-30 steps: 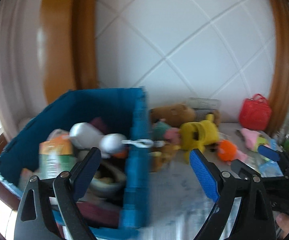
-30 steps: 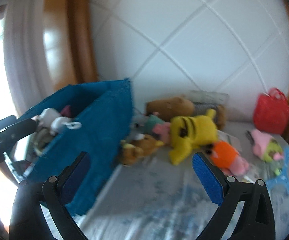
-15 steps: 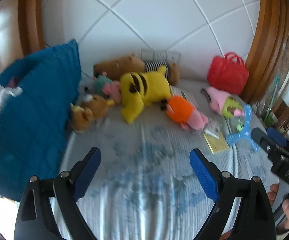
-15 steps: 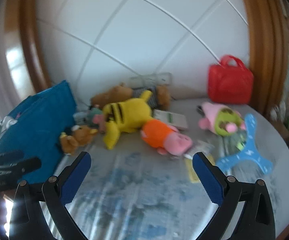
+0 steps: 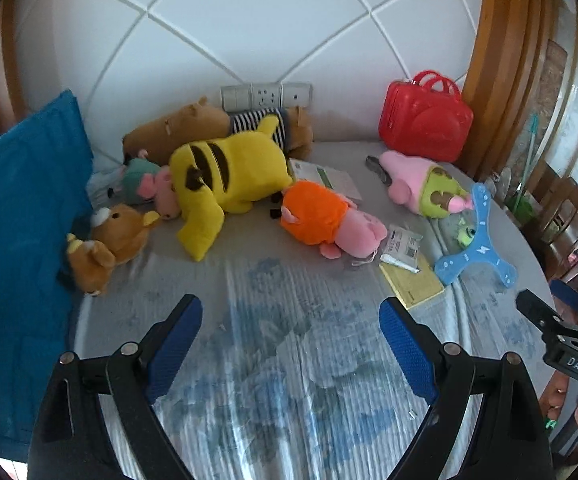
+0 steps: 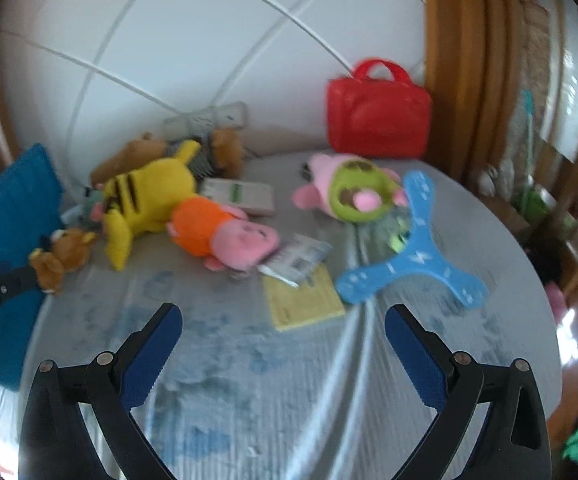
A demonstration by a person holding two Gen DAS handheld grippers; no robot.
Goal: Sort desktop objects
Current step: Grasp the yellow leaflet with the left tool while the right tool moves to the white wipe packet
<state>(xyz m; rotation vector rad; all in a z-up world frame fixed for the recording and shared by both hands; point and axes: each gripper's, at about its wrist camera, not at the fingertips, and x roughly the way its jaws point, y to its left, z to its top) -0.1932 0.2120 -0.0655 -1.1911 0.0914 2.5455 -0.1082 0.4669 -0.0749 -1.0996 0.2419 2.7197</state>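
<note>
While both tools are held spread wide and empty over the bare front of the worktop [image 5: 289, 360], no toy is yet touched. The left tool [image 5: 291, 332] is seen at the bottom of the left wrist view, the right tool [image 6: 283, 340] at the bottom of the right wrist view. The orange-and-pink plush [image 5: 325, 218] lies above centre in the left view, ahead of the left tool, its long axis running from upper left to lower right. The blue bin [image 5: 21, 240] fills the left edge. By judgement, the left tool is the nearer; the blue boomerang [image 6: 413, 256] lies closer to the right one.
</note>
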